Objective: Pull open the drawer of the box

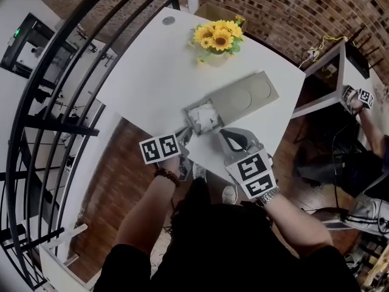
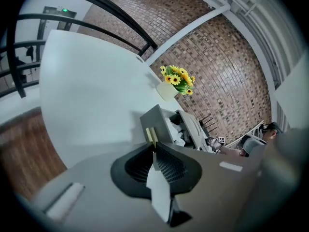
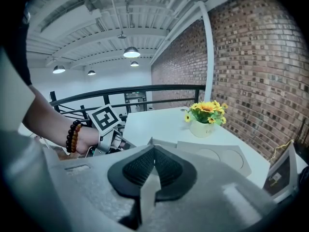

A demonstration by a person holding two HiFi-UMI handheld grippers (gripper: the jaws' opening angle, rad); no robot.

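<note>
Drawer (image 1: 189, 119), the one drawer of the one grey box (image 1: 246, 96), stands pulled out near me on the bench (image 1: 146, 66), crumpled paper (image 1: 205, 115) inside. My left tongs (image 2: 154, 146) pinch its single pale pull tab (image 2: 151, 135). My right tongs (image 3: 153, 151), closed and empty, hover just right. One sunflower pot (image 1: 219, 36) sits far.

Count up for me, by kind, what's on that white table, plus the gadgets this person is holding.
Grey box, its drawer pulled out: 1
Wad of crumpled white material in the drawer: 1
Pot of sunflowers: 1
Round grey cap in the tabletop: 1
Hand-held grippers: 2, left hand-held gripper and right hand-held gripper
Total: 6
</note>
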